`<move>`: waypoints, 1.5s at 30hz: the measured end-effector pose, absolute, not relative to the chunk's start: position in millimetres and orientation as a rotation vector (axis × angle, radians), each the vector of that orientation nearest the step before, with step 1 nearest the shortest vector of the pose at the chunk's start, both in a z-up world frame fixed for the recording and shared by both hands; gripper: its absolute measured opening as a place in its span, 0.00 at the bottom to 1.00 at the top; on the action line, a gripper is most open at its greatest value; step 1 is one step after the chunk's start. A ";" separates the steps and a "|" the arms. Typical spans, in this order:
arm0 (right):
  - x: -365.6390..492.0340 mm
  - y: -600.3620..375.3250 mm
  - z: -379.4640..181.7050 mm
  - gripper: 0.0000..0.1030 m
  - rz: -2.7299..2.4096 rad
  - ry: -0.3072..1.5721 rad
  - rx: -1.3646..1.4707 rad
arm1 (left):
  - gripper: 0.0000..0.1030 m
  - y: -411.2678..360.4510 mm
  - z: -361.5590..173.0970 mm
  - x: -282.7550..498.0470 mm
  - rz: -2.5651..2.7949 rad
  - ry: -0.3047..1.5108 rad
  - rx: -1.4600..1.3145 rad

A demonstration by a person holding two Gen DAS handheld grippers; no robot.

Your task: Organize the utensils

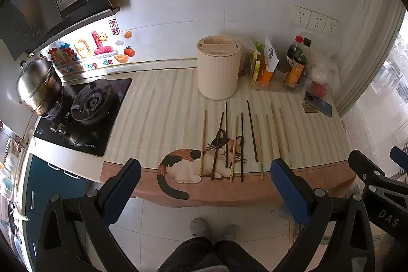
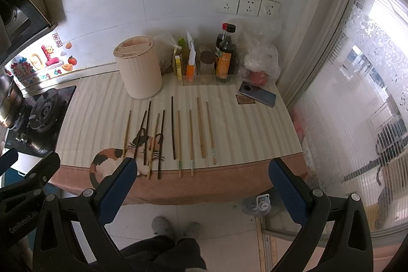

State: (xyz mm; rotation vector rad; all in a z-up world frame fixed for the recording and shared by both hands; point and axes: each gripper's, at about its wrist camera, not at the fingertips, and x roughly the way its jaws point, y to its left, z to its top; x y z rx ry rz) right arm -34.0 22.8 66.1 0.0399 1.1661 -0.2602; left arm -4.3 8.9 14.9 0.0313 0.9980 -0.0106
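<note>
We count ten loose chopsticks (image 2: 173,129) laid in a row on our cat-print mat (image 2: 102,103), before the cream utensil holder (image 2: 139,68), with left gripper (image 1: 204,185) and right gripper (image 2: 204,185) both spread wide, empty.

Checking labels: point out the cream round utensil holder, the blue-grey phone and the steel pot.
Cream round utensil holder (image 1: 218,73), left wrist view, middle of its side wall.
Blue-grey phone (image 2: 258,94), right wrist view, middle of its back.
Steel pot (image 1: 37,86), left wrist view, its body.
</note>
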 end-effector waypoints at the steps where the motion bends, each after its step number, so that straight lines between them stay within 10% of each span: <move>1: -34.0 22.7 66.4 1.00 -0.260 1.165 0.039 | 1.00 9.2 15.6 -4.0 -0.012 0.998 0.031; 45: -34.1 18.3 74.8 1.00 -0.257 1.155 0.034 | 1.00 3.7 25.6 -4.5 -0.011 0.990 0.031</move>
